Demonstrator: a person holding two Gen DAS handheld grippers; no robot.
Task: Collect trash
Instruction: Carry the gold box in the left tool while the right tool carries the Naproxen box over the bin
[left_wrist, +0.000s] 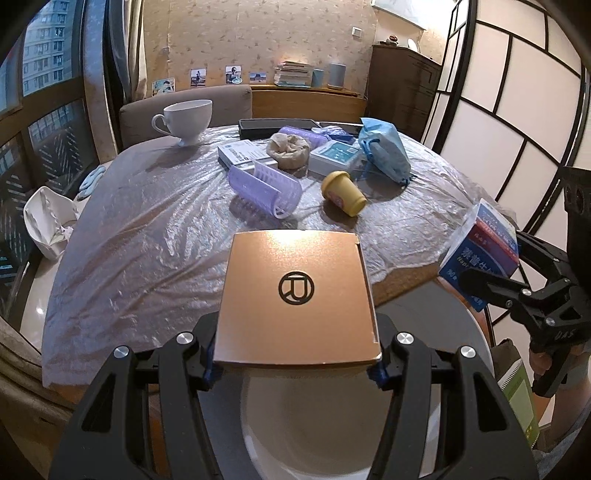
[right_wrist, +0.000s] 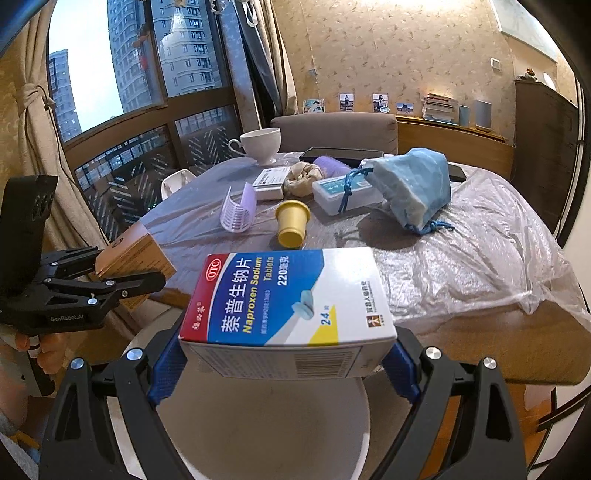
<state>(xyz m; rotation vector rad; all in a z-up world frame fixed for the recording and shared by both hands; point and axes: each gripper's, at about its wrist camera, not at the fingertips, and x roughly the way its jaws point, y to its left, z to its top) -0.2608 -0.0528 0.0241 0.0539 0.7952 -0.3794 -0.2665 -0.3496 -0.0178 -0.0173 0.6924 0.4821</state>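
Grippers hover above a white bin (left_wrist: 295, 443) at six o'clock: left gripper (left_wrist: 295, 363) clamps a gold box (left_wrist: 295, 295), right gripper (right_wrist: 284, 365) a naproxen carton (right_wrist: 284, 299), seemingly for dropping.

The copper box (left_wrist: 297, 299) hides the left gripper's fingertips and most of the round white bin (left_wrist: 306, 428) below it. The medicine box (right_wrist: 288, 306) covers the right gripper's fingertips. Small print on that carton's front face is unreadable. A green-labelled package (left_wrist: 519, 398) is partly hidden behind the right gripper's handle.
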